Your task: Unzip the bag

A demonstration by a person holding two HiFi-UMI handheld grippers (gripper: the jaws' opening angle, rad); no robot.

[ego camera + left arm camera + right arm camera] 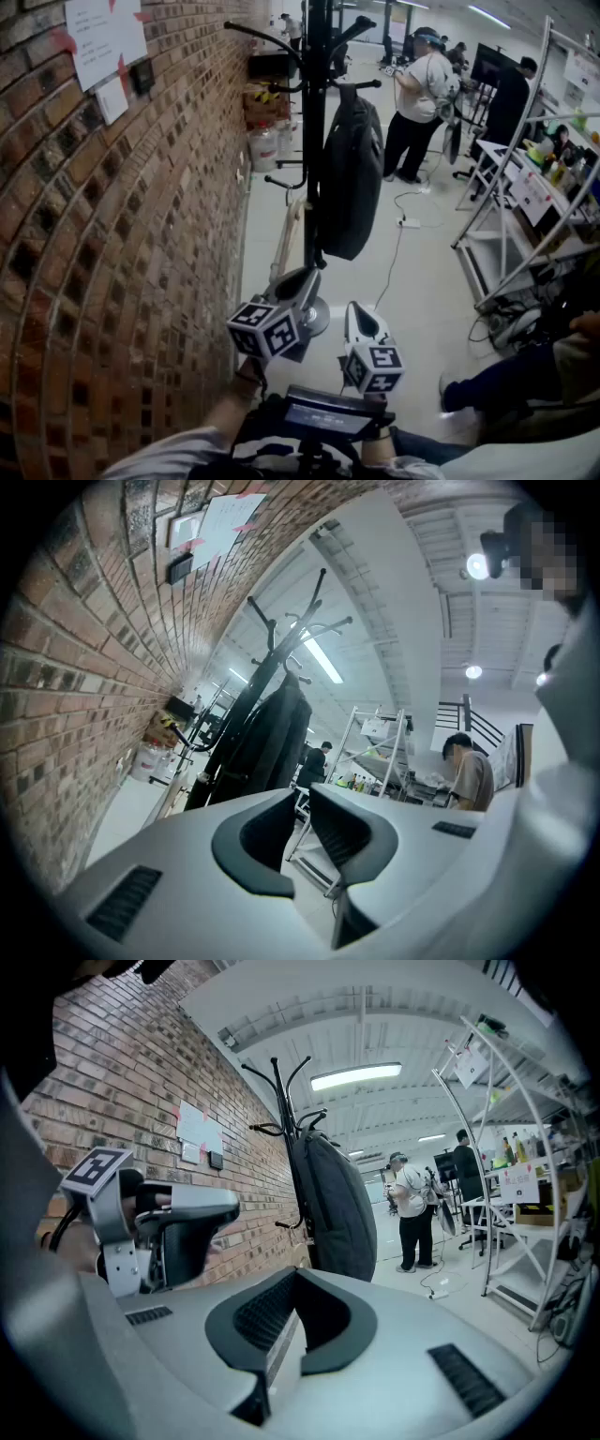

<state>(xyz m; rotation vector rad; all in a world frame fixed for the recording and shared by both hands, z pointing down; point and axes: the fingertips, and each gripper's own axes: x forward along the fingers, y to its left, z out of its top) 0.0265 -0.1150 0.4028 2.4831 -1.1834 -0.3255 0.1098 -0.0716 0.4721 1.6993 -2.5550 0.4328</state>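
One black bag [352, 178] hung from a coat stand [314, 112] beside the brick wall [112, 244]; both grippers sat low, well apart from it, holding nothing; the left gripper [298, 822] was barely parted, the right gripper [291, 1312] pressed closed; pulling the zip unsteadied would likely swing the free-hanging bag or rock the stand.
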